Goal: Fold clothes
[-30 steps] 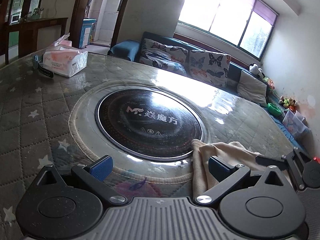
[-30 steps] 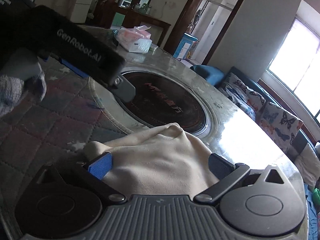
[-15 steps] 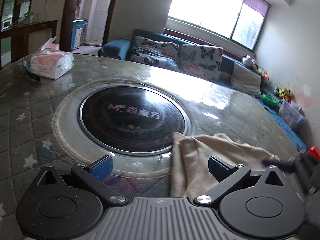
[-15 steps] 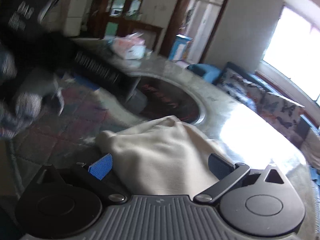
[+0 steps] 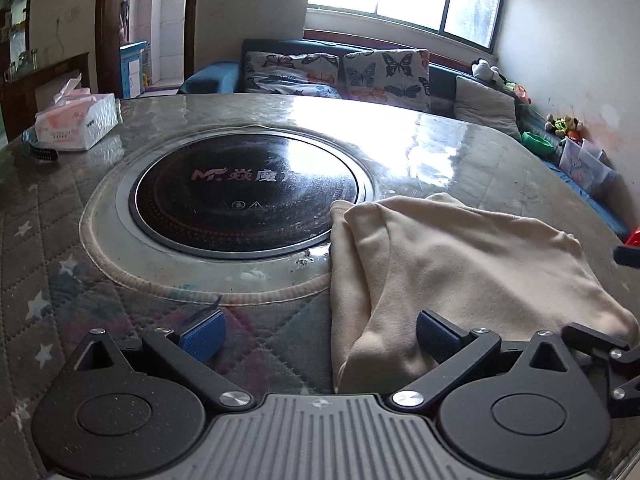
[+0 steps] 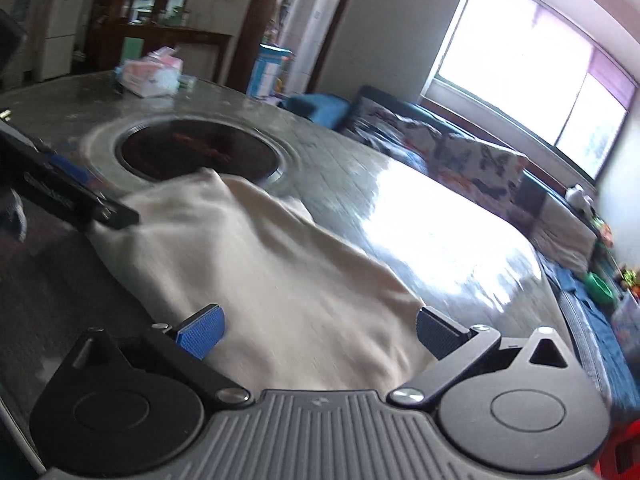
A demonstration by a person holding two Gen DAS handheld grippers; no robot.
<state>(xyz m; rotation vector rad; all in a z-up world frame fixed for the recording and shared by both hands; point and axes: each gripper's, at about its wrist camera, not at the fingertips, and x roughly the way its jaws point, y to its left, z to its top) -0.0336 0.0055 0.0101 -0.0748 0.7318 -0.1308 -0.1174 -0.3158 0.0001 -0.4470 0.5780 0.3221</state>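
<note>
Left gripper [image 5: 318, 336]: jaws wide apart, nothing between the pads; the left edge of the cloth runs up between the fingers, and its right pad [image 5: 438, 334] sits over the fabric.
Right gripper [image 6: 318, 334]: jaws spread wide, holds nothing; cloth fills the gap between and ahead of the fingers. View is motion-blurred.
Cloth [image 5: 460, 264]: cream garment, lies in a rough doubled-over shape with a layered edge on its left side, flat-ish with soft ridges. Sits ahead-right of the left gripper, directly ahead of the right one.
Far corner: overlaps the rim of the round black cooktop [image 5: 244, 196] set in the table [image 5: 60, 216].
Fold state: layers stacked, but can't tell if further folds are due or it's finished.
Clutter: tissue pack [image 5: 76, 120] far ahead-left of the left gripper, well clear.
Risk 1: pinching only the top layer, so the stack peels apart; cause is the offset layered edge.
Risk 2: glossy table cover lets the whole cloth slide instead of creasing.
Risk 3: grippers sit close together over the cloth; could collide.
</note>
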